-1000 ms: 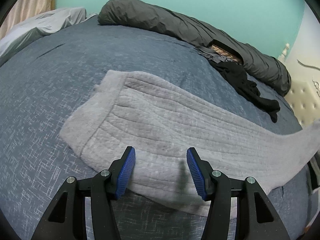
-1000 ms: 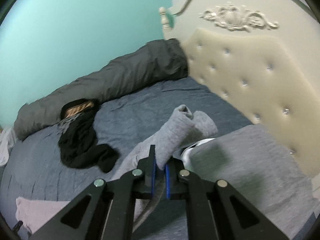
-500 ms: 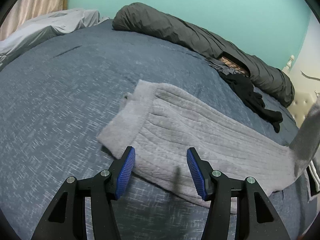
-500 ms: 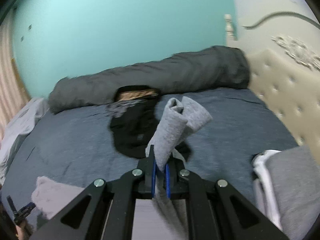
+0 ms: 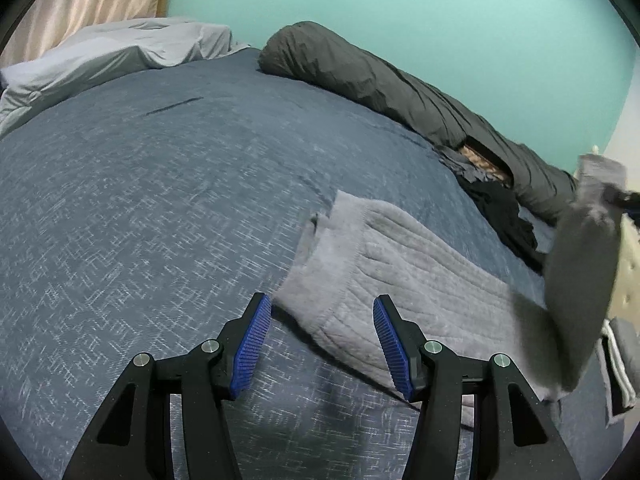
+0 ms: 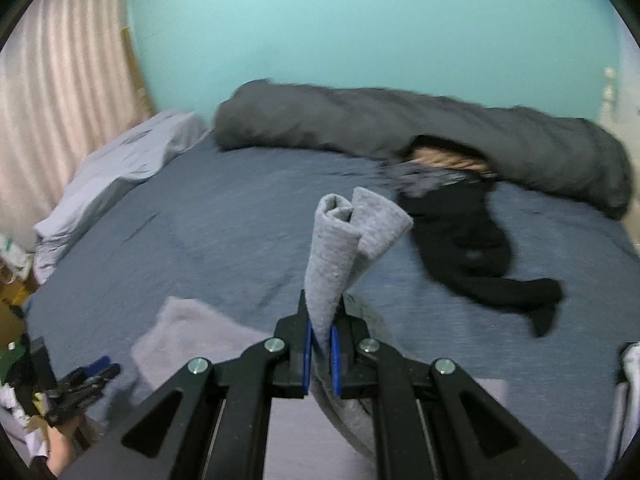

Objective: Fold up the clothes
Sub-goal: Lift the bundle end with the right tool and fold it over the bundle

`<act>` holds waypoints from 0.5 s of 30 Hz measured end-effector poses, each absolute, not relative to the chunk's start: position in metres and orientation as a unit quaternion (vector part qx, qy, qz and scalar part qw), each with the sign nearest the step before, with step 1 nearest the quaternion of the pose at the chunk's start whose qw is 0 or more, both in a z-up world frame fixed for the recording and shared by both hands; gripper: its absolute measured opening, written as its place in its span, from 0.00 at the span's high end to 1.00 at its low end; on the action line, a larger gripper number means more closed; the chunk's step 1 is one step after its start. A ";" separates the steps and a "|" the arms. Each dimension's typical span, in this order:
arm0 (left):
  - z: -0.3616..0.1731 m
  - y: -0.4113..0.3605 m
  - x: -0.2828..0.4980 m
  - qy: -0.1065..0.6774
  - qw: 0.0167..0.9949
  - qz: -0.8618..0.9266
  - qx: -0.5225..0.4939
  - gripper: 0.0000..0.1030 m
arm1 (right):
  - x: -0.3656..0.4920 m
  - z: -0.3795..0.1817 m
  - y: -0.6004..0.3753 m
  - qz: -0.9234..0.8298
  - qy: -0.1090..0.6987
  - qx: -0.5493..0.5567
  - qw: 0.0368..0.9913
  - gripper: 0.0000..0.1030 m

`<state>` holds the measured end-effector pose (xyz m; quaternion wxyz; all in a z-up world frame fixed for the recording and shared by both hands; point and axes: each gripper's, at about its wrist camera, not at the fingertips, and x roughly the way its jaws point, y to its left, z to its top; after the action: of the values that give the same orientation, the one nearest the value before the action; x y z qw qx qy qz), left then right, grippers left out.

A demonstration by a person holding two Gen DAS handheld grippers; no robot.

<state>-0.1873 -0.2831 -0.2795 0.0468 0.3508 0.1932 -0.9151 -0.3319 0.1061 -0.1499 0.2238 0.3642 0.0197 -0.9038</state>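
A grey ribbed knit garment [image 5: 400, 280] lies stretched across the blue bedspread [image 5: 160, 208]. Its near hem corner sits just ahead of my left gripper [image 5: 322, 312], whose blue pads stand open with nothing pressed between them. The garment's far end [image 5: 580, 272] is lifted off the bed at the right. My right gripper [image 6: 320, 318] is shut on that end [image 6: 344, 240], and the bunched cloth sticks up between its pads. The rest of the garment [image 6: 192, 340] lies low at the left in the right wrist view, next to the left gripper [image 6: 86, 384].
A rolled dark grey duvet [image 5: 400, 92] lies along the teal wall. Black clothes [image 6: 472, 248] are heaped on the bed in front of it. A pale sheet [image 5: 112, 56] sits at the far left by a curtain. Folded grey clothing [image 5: 624, 360] lies at the right edge.
My right gripper has swung left over the bed, carrying the grey garment's end up and over. The left gripper has slid left, so the hem now sits to its right.
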 end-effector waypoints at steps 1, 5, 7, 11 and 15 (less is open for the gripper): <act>-0.279 -0.286 -0.186 0.198 0.047 -0.915 0.349 0.44 | -0.331 -0.157 0.093 -0.900 0.020 0.368 0.232 0.93; -0.281 -0.294 -0.188 0.210 0.050 -0.911 0.351 0.44 | -0.327 -0.183 0.039 -0.885 0.028 0.383 0.265 0.93; -0.282 -0.296 -0.189 0.216 0.049 -0.910 0.351 0.44 | -0.324 -0.195 0.012 -0.877 0.033 0.389 0.280 0.93; -0.282 -0.298 -0.189 0.219 0.049 -0.910 0.349 0.44 | -0.319 -0.217 -0.032 -0.866 0.042 0.403 0.294 0.93; -0.284 -0.301 -0.188 0.223 0.051 -0.909 0.349 0.44 | -0.317 -0.244 -0.065 -0.853 0.043 0.426 0.298 0.89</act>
<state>-0.1879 -0.3014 -0.2844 0.0506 0.3490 0.2225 -0.9089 -0.3174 -0.0654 -0.2442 0.2981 0.4264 0.0427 -0.8529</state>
